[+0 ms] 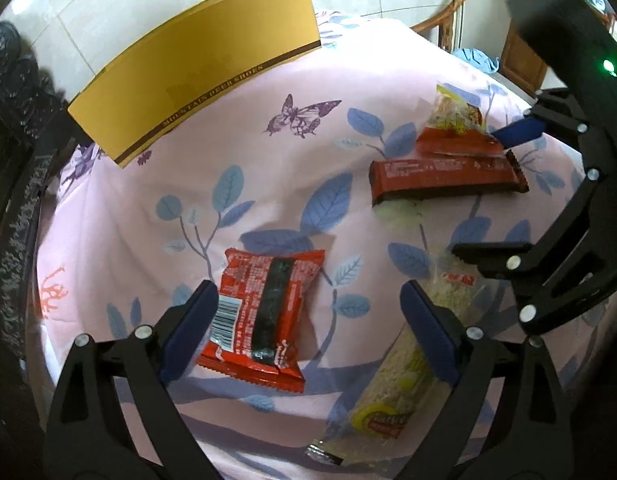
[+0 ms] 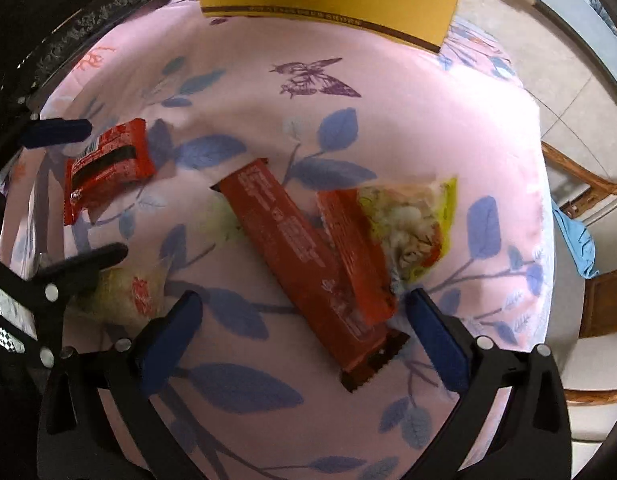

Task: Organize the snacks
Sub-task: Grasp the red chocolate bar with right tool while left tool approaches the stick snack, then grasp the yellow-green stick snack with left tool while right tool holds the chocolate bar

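My left gripper (image 1: 308, 312) is open, its jaws wide on either side of a red square snack packet (image 1: 264, 312) lying on the pink floral cloth (image 1: 268, 152). A long clear puffed-rice bar (image 1: 404, 372) lies under its right finger. My right gripper (image 2: 304, 320) is open over a long dark-red bar (image 2: 304, 268), with a smaller red packet (image 2: 356, 256) and a clear yellow-edged snack bag (image 2: 412, 224) lying against it. The red square packet also shows in the right wrist view (image 2: 104, 172). A yellow cardboard box (image 1: 196, 68) stands at the far edge.
The cloth covers a round table. The right gripper appears in the left wrist view (image 1: 508, 192) at the right side. A wooden chair (image 2: 588, 184) with a blue cloth (image 2: 576, 240) stands past the table's right edge. Tiled floor lies beyond.
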### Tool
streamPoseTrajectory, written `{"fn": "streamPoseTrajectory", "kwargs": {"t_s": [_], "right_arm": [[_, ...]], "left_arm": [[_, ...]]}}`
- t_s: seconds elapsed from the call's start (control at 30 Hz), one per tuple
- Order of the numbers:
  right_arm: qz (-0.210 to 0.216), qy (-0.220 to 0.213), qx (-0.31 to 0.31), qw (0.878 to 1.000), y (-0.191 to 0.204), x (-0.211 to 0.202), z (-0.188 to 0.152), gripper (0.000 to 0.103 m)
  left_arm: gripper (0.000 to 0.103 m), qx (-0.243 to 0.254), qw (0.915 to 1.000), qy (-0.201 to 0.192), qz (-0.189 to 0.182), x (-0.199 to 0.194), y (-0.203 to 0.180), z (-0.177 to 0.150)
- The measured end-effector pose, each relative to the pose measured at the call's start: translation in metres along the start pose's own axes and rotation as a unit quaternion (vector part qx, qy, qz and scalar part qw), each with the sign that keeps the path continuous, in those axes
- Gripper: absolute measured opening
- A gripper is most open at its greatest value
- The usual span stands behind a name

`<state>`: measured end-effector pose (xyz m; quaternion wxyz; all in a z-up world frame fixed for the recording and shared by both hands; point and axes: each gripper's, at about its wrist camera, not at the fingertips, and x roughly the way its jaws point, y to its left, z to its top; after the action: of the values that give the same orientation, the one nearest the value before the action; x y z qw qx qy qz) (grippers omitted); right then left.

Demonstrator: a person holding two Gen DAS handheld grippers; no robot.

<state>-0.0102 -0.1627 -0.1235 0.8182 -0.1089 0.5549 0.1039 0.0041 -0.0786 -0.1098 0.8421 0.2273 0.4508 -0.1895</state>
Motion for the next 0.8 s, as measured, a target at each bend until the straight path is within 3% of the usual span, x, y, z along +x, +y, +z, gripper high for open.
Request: {"fn": "streamPoseTrajectory", "kwargs": {"t_s": [0.07,0.1,0.13,0.2,0.3,0.43,0.53,0.8], "right_arm": [[0.001,0.001,-0.002,1.0,0.002,0.001,0.002,0.102],[0.002,0.0,-0.001,1.0,0.003,0.001,0.003,0.095],[0.003,-0.011,-0.001,1.0,0.004,-0.003,0.001,0.086],[0.006,-0.025,-0.013,1.0,0.005,-0.011,0.0,0.049],[0.008,-0.017,-0.02,1.0,0.013,-0.017,-0.004,0.026],[0.003,-0.005,-0.029,1.0,0.02,-0.022,-0.01,0.024],[0.015,-0.011,0.028,0.999,0.005,-0.025,-0.011,0.024],[0.015,-0.054,0.101,0.993,-0.023,-0.061,-0.024,0.024]], "left_arm": [[0.094,0.002,1.0,-0.002,0.0,-0.003,0.001,0.0],[0.094,0.001,1.0,-0.002,0.004,-0.004,0.002,0.0],[0.094,-0.001,0.9999,-0.001,0.012,-0.006,0.002,0.001],[0.094,-0.018,0.999,0.018,0.036,-0.007,0.003,-0.002],[0.094,-0.041,0.999,0.01,0.015,-0.019,-0.003,-0.013],[0.094,-0.036,0.9992,0.01,0.011,-0.022,-0.013,-0.018],[0.094,-0.027,0.9994,0.008,0.02,-0.024,-0.018,-0.017],[0.094,-0.013,0.9988,0.015,0.045,-0.026,-0.027,-0.019]]}}
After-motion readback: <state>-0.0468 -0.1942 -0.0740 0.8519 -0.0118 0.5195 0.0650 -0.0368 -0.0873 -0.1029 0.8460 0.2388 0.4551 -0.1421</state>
